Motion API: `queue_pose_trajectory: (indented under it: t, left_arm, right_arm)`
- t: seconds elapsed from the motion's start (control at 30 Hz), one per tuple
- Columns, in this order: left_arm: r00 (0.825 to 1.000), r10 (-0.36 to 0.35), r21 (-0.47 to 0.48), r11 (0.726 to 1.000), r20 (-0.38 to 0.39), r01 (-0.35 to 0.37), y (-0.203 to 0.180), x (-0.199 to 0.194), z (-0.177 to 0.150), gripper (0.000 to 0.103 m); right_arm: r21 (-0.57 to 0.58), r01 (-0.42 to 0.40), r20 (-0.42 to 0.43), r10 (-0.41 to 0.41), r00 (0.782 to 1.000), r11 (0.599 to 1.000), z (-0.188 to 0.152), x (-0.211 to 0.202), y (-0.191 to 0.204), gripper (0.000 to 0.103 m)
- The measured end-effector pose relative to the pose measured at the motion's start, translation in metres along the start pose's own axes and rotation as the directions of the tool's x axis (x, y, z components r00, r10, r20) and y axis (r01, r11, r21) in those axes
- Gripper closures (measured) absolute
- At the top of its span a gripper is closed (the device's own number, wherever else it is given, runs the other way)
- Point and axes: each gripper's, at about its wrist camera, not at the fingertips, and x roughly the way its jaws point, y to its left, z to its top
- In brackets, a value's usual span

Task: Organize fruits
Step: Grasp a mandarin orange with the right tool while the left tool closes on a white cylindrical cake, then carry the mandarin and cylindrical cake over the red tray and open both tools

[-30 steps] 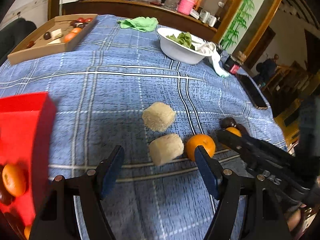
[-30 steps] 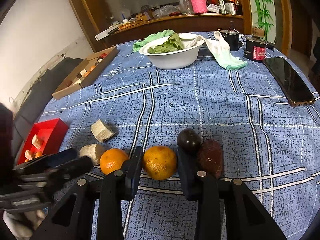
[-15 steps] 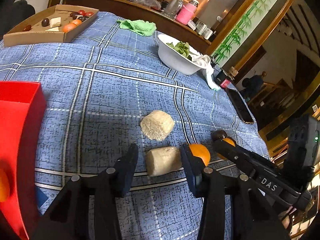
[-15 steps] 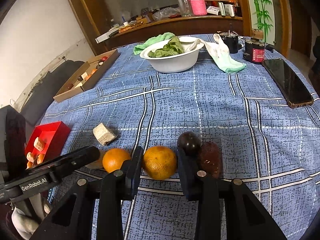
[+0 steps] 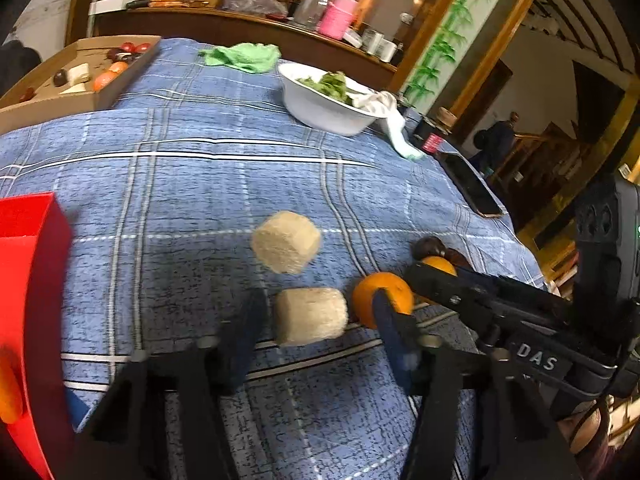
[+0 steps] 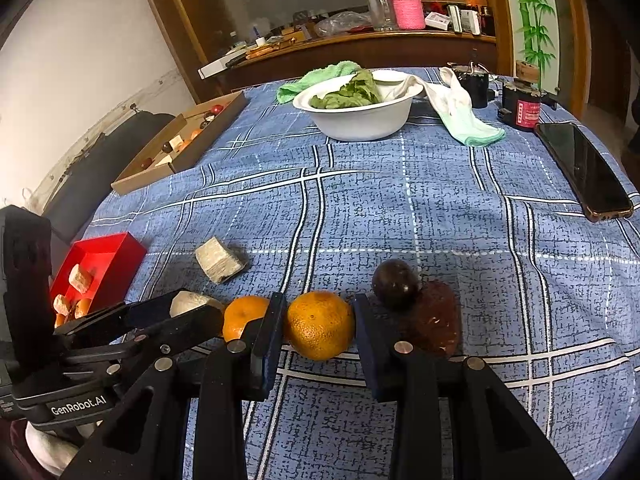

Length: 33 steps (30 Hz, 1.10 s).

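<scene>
On the left wrist view, the left gripper sits low over the blue plaid tablecloth, its two dark fingers spread either side of a pale beige cut block of fruit; a gap shows on each side, so neither finger is touching it. The right-hand finger stands in front of a smaller round orange, which lies just beside the block.

On the right wrist view, the right gripper is likewise spread, its pads flanking a larger dimpled orange that rests on the cloth; whether the pads touch the peel cannot be told. The smaller orange lies just outside its left finger, and a dark purple round fruit and a reddish-brown lumpy fruit sit touching each other just outside its right finger.

A little further out lies a second pale beige cut chunk, apart from the others. To the left, at the table's edge, a red open box holds beige chunks and small orange pieces.

Farther back, a dark smartphone lies flat on the right side. Beyond it a white bowl of green leaves stands with a white-and-mint cloth draped from its rim, a green towel behind it, and a shallow cardboard tray of mixed fruit pieces on the far left.
</scene>
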Motion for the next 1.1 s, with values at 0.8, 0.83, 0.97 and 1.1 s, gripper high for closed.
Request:
queue_pose_trajectory:
  t: [0.8, 0.83, 0.97, 1.1]
  left_arm:
    - [0.972, 0.007, -0.246, 0.968, 0.234, 0.053, 0.074, -0.153, -0.037, 0.069]
    - [0.969, 0.051, -0.272, 0.962, 0.242, 0.017, 0.086, -0.166, -0.042, 0.069]
    - [0.936, 0.254, -0.377, 0.914, 0.245, -0.149, 0.133, -0.214, -0.066, 0.069]
    - [0.908, 0.367, -0.438, 0.863, 0.202, -0.252, 0.165, -0.230, -0.086, 0.068]
  right_arm:
    - [-0.010, -0.138, 0.038, 0.138, 0.990, 0.990, -0.007, -0.053, 0.074, 0.067]
    - [-0.039, -0.153, 0.029, 0.154, 0.988, 0.988, -0.008, -0.054, 0.090, 0.066]
    - [-0.119, -0.199, -0.014, 0.199, 0.980, 0.973, -0.013, -0.045, 0.142, 0.066]
    - [-0.190, -0.236, -0.074, 0.226, 0.971, 0.953, -0.023, -0.024, 0.191, 0.066]
